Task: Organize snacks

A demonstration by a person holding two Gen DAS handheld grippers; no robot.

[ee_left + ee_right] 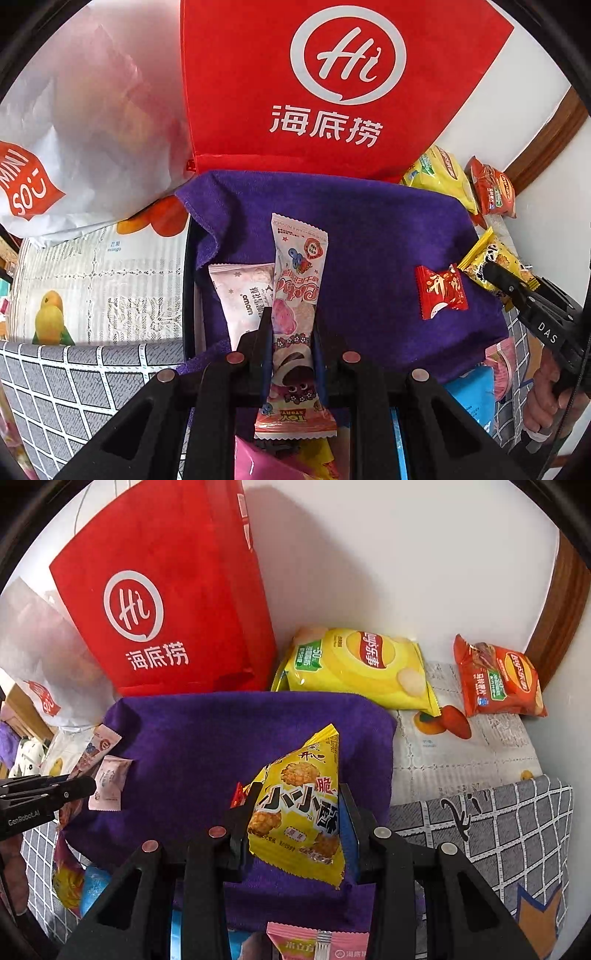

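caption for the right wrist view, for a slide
Right gripper shut on a yellow snack packet above a purple towel, with a red bag and chip bags behind.

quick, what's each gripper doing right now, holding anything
Left gripper: closed on the pink Toy Story snack pack.
Right gripper: closed on the yellow snack packet.

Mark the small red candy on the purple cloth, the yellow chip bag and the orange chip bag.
small red candy (pixel 442 291), left wrist view, wrapper middle.
yellow chip bag (pixel 360 666), right wrist view, middle of front face.
orange chip bag (pixel 498 681), right wrist view, middle of front face.
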